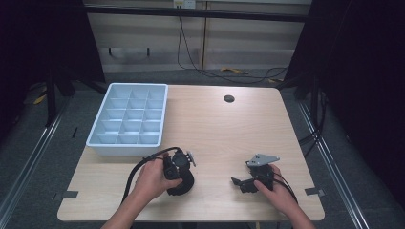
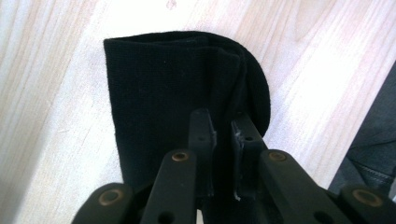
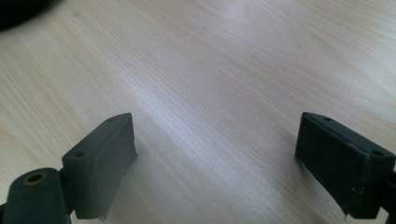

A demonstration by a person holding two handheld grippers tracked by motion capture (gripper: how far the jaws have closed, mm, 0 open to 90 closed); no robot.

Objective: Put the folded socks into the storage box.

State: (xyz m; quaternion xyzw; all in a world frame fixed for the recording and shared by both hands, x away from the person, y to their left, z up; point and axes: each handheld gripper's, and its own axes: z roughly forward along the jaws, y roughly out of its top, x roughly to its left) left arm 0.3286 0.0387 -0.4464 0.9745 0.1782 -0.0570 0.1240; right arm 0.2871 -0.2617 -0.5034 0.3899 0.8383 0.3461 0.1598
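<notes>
The wooden table is seen first, broad and pale, and at its far left corner a light blue divided tray is stood, well ahead of both sets of fingers. A small round cable hole is noticed further back still.

Now to the action. A folded black sock is laid flat on the wood directly under and ahead of the left gripper, and in the high view the same dark cloth is found beneath the left hand. The jaws are drawn nearly together, and a fold of the fabric is pinched between the fingertips near the sock's rounded end. The grip is taken on a doubled edge, by the look of it, with most of the cloth stretched away beyond the pads.

Over on the other side, the right gripper is held low above bare wood, its fingers spread wide and nothing caught between them. It is seen in the high view too, well apart from the sock, steadied by the right hand.

For the lift to be done well, the pinch should be kept firm and all layers gathered, since a thin fold could be let slip. A straight rise is judged best before the sock is carried toward the tray, presumably into one compartment.
</notes>
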